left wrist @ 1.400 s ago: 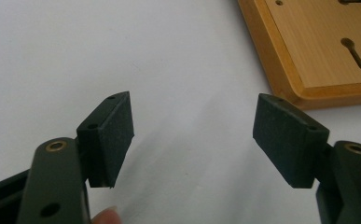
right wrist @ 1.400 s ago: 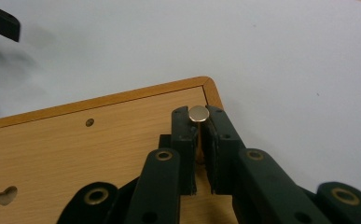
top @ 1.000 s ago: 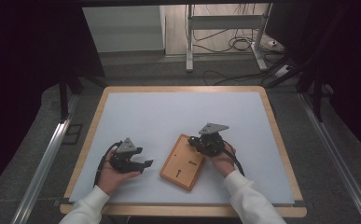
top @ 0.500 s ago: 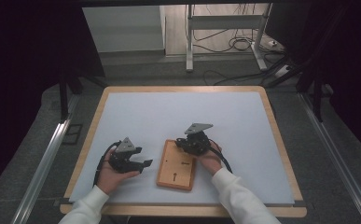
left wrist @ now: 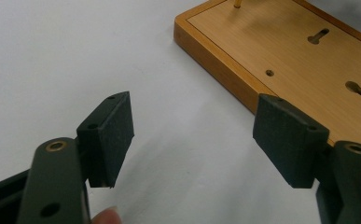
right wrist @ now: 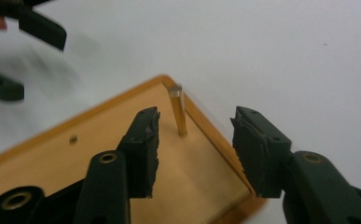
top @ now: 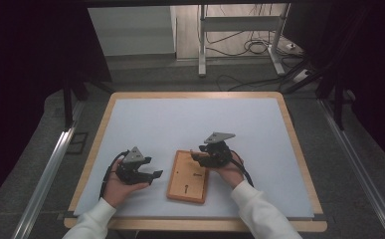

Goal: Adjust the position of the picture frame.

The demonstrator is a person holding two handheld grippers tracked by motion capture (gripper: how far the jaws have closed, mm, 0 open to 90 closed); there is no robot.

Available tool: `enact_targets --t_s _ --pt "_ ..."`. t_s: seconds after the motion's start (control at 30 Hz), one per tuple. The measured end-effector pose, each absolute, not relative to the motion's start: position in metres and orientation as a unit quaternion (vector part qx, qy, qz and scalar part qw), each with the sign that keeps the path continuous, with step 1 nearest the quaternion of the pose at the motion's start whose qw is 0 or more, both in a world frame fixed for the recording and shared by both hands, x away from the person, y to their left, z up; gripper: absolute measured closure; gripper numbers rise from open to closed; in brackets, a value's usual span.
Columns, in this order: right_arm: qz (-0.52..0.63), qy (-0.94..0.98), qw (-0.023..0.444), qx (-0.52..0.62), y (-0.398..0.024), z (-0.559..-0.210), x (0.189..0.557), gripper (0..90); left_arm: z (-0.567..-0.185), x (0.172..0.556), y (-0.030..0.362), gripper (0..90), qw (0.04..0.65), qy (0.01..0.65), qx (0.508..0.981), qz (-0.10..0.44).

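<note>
White table mat (top: 190, 119) is lying mostly bare — plenty of room behind the wooden board (top: 188, 177), which is sitting flat near the front edge between both hands. Right gripper (right wrist: 194, 140) is hovering at the board's corner, jaws having just been opening, brass peg (right wrist: 178, 109) standing free between them, untouched. Left gripper (left wrist: 192, 135) is resting wide apart and holding nothing, just beside the board's edge.

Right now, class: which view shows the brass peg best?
The right gripper view: the peg stands upright, close, near the board's corner. The left gripper view cuts off all but its base at the top edge. In the high view it is too small to tell.
</note>
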State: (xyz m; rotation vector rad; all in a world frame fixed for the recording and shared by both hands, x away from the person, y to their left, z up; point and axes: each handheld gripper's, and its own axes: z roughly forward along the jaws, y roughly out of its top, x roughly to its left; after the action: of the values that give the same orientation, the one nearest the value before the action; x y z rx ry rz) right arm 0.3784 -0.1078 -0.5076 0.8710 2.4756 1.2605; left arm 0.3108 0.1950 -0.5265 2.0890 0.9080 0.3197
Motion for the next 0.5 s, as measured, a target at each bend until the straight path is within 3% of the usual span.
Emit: enact_targets --t_s 0.23,0.37,0.43,0.5 --pt "0.421 0.841 0.137 0.312 -0.141 -0.502 0.356 35.6 -0.525 0.308 0.193 29.5 0.405 0.352 0.834 0.127" --pt "0.424 0.83 0.139 0.334 -0.161 -0.499 0.348 32.9 -0.524 0.306 0.19 32.7 0.404 0.339 0.841 0.12" --pt "0.426 0.825 0.142 0.343 -0.173 -0.498 0.344 32.0 -0.523 0.305 0.189 42.2 0.407 0.326 0.846 0.108" --pt "0.426 0.822 0.145 0.349 -0.184 -0.498 0.339 31.6 -0.522 0.302 0.187 58.3 0.411 0.31 0.852 0.098"
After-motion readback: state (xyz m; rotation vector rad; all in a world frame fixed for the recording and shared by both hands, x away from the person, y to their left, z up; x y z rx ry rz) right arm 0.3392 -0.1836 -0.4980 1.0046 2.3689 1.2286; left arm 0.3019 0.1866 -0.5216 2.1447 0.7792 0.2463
